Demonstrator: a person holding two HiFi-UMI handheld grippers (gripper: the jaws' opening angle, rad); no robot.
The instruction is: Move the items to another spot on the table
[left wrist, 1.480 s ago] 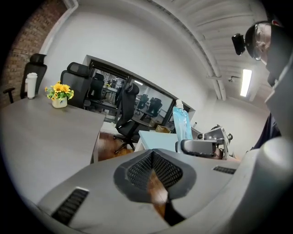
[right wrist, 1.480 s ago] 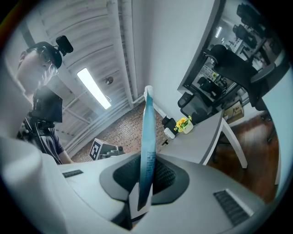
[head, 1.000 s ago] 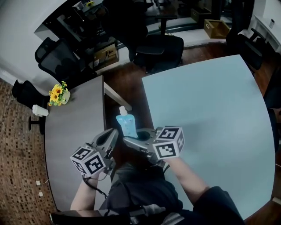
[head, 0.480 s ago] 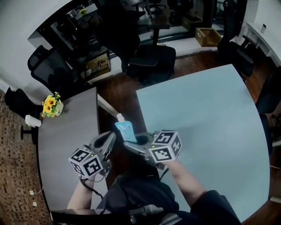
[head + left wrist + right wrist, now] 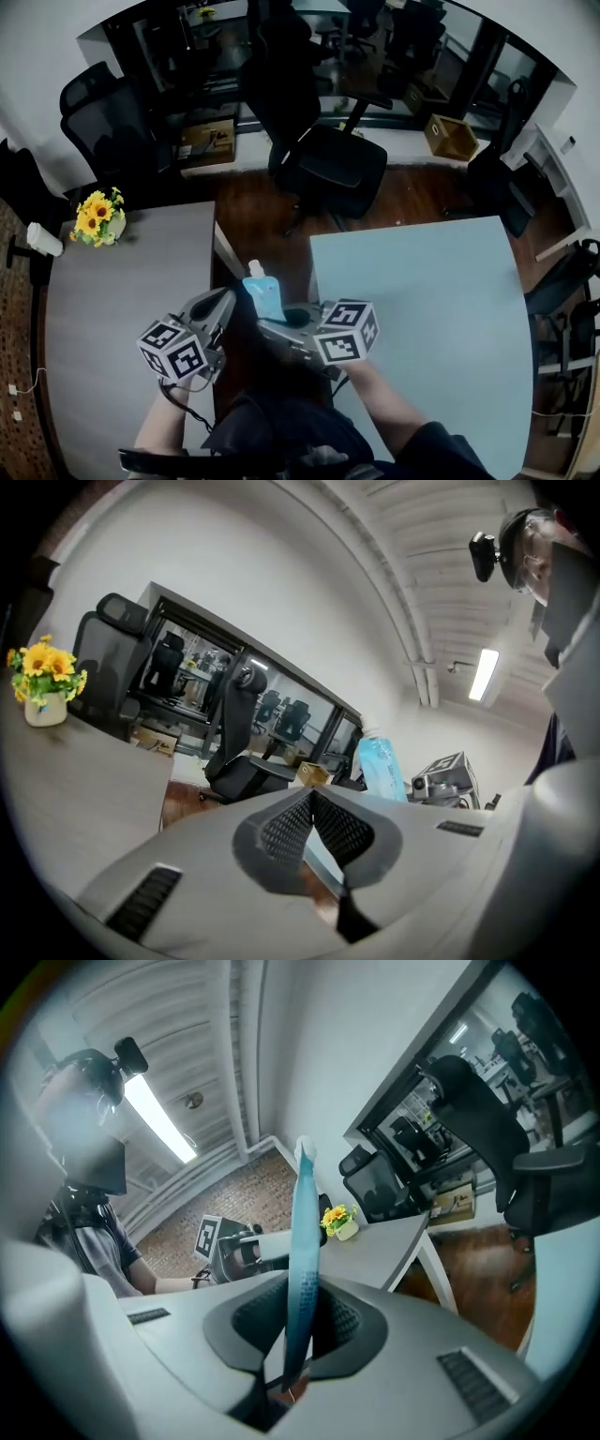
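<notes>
Grey ribbed rubber lines the jaws of the right gripper (image 5: 302,1327), and they are clenched on the lower part of a thin blue pouch (image 5: 304,1241), which that gripper's view shows edge-on. It rises straight up between them, with its white spout on top. The pouch's long axis therefore runs upright, roughly square to the line the gripper points along, and the grip is low on the body, with most of the pouch standing free above the jaws. Just beside it, on its left in the head view, the left gripper (image 5: 223,302) is clenched on nothing, its two pads meeting with only bare floor and furniture beyond them. From the head view the pouch hangs off any surface, over the strip of dark wooden floor (image 5: 272,211) between two tables. The grey table (image 5: 122,291), with a small pot of yellow flowers (image 5: 96,216) at its far corner, lies to the left, and the pale blue table (image 5: 431,300) lies to the right. Both edges look near. The pale blue top is on the carrying hand's own side, so setting the pouch down there seems the shorter reach, but the frames do not show which table is meant.
</notes>
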